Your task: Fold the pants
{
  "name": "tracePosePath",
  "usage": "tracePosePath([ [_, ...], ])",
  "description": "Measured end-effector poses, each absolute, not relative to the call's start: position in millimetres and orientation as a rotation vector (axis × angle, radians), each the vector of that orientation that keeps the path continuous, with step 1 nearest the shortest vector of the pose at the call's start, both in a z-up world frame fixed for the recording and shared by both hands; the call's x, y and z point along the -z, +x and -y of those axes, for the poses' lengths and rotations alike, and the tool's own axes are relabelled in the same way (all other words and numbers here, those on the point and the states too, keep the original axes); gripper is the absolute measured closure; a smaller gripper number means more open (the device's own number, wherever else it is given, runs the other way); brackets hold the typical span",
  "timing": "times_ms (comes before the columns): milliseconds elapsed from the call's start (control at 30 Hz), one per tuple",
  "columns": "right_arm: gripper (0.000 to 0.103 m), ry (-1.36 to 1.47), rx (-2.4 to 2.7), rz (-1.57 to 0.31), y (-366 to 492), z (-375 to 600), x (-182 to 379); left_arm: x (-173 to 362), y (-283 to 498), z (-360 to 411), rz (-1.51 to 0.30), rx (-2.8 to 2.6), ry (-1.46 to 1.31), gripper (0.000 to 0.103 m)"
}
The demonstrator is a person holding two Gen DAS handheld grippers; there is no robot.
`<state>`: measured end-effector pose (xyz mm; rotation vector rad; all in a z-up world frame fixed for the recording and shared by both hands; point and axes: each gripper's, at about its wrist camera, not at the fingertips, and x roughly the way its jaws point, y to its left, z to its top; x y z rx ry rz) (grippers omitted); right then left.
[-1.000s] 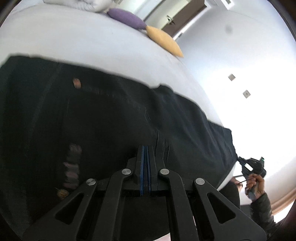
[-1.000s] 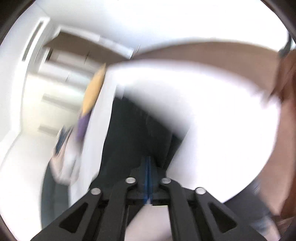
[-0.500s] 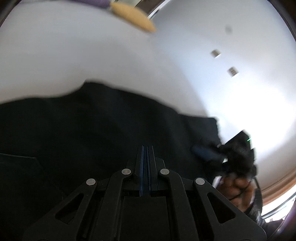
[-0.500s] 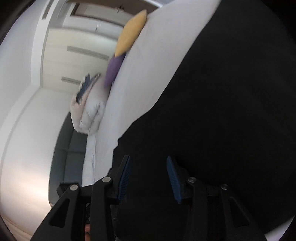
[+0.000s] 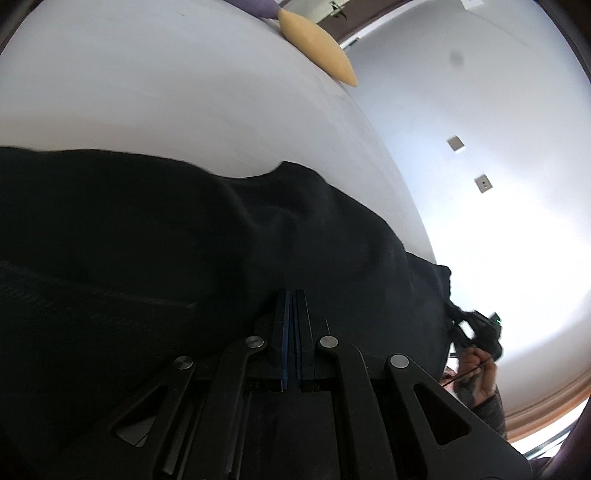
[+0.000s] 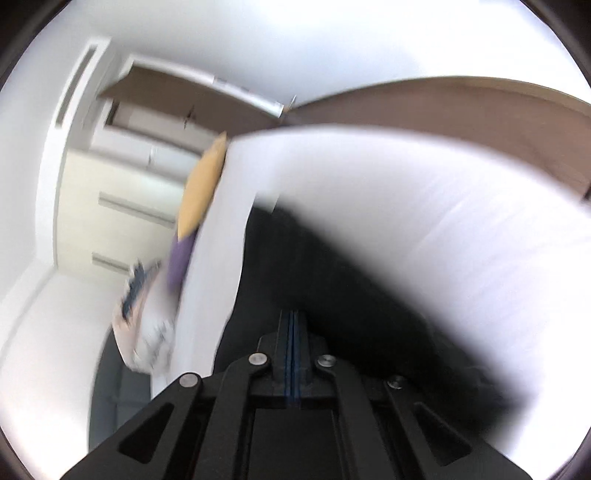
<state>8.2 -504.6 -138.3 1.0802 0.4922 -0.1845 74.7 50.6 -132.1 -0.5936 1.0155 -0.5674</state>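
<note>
The black pants [image 5: 184,258] lie across a white bed [image 5: 147,92], and in the left wrist view they fill the lower half. My left gripper [image 5: 294,291] is shut, its blue pads pinching the dark cloth near the close edge. At the pants' right end a hand [image 5: 476,376] holds my right gripper [image 5: 461,321] against the hem. The right wrist view is blurred. There my right gripper [image 6: 293,314] is shut, and the pants [image 6: 332,277] run away from its tips over the bed [image 6: 406,184].
A yellow pillow [image 5: 321,55] and a purple pillow [image 5: 258,5] lie at the far end of the bed. A bundled duvet [image 6: 147,325] sits past the purple pillow [image 6: 179,262]. White wall and a wardrobe stand beyond the bed's edge.
Half a second ago the right jaws stood open around the cloth; now they are shut and that view has swung. The left gripper stayed shut and slid along the pants, whose far edge has bunched.
</note>
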Motion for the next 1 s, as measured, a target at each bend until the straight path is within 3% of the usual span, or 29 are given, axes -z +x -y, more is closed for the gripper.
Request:
tracePosePath([
  [33,0.1,1.047,0.243,-0.477,-3,509,130,133,71,-54,-1.01,0.558,-0.601,0.101],
  [100,0.039,1.072,0.371,-0.405,-41,524,123,132,65,-55,-1.002,0.556,-0.612,0.101],
  [133,0.033,1.139,0.371,-0.337,-62,529,124,133,62,-55,-0.996,0.557,-0.618,0.101],
  [600,0.038,1.309,0.218,-0.369,-49,492,154,137,53,-57,-0.972,0.564,-0.588,0.101],
  [667,0.045,1.334,0.186,-0.37,-43,491,157,138,53,-57,-0.971,0.568,-0.59,0.101],
  [933,0.056,1.428,0.13,-0.343,-40,496,173,138,52,-57,-0.969,0.568,-0.586,0.101],
  [1000,0.066,1.424,0.13,-0.341,-38,498,176,138,52,-56,-0.968,0.568,-0.585,0.101],
])
